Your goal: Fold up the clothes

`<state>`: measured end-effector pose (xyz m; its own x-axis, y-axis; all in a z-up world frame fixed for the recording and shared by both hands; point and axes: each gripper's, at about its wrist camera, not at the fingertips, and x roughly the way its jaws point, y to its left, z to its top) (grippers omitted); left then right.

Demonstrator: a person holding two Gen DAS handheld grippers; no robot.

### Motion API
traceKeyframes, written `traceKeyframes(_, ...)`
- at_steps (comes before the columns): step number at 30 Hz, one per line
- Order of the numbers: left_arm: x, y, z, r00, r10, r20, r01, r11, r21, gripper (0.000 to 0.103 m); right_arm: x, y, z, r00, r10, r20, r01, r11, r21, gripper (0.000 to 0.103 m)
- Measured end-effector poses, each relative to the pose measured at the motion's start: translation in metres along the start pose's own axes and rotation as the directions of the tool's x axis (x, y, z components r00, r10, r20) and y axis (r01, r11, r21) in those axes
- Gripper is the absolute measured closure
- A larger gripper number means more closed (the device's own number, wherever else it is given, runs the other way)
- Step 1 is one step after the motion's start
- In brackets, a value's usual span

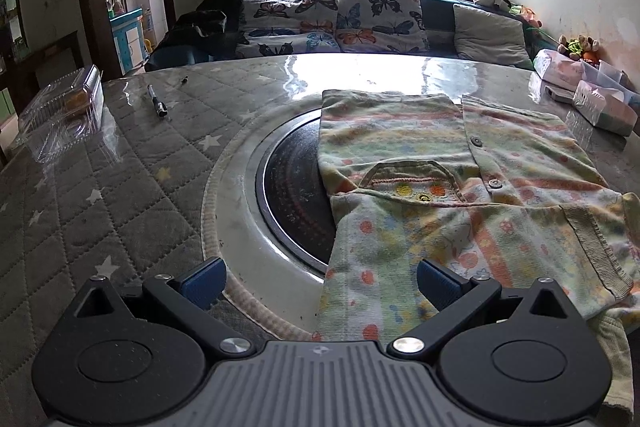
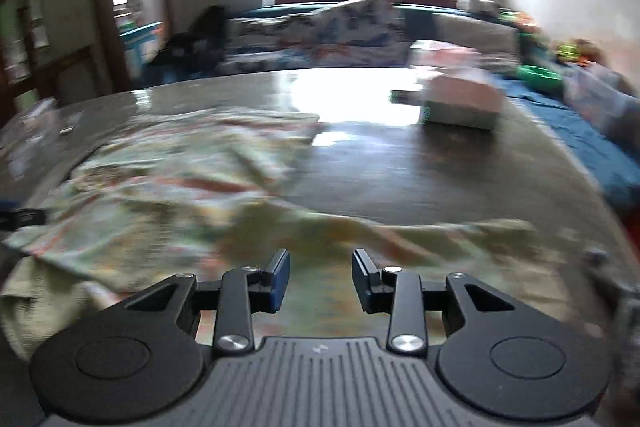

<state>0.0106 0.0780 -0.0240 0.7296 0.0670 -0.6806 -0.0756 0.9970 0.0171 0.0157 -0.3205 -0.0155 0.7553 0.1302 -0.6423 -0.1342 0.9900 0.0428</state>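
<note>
Shirt [image 1: 460, 163] spread flat on table [image 1: 140, 163], ready for folding. Left claw [image 1: 320, 281] released wide over sleeve; right claw [image 2: 321, 281] released, gripping nothing.

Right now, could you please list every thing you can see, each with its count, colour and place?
garment: one, pale green with orange stripes and dots, spread on right half of table
table: one, grey quilted cover with stars
round hotplate: one, black, table centre, partly under garment
pen: one, dark, far left
clear plastic box: one, left edge
tissue packs: about two, pinkish, far right
butterfly cushions: two, white, on sofa behind
left tool: open, above garment edge
right tool: open, above garment
</note>
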Motion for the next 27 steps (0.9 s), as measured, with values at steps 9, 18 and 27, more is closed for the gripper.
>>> traceKeyframes(9, -0.003, -0.001, 0.001, 1.000, 0.002, -0.003, -0.002, 1.000, -0.005, 0.000, -0.005, -0.086, -0.014, 0.971, -0.240, -0.019, 0.239, 0.958, 0.160, 0.067)
traceKeyframes(18, -0.004, -0.005, 0.002, 1.000, 0.003, -0.008, -0.003, 1.000, 0.004, 0.000, -0.002, -0.107, -0.026, 0.963, -0.268, -0.044, 0.271, 0.938, 0.215, 0.065)
traceKeyframes(27, -0.003, -0.006, 0.001, 1.000, 0.005, -0.015, -0.005, 1.000, 0.000, 0.000, 0.000, -0.104, -0.029, 0.966, -0.254, -0.047, 0.258, 0.938, 0.233, 0.064)
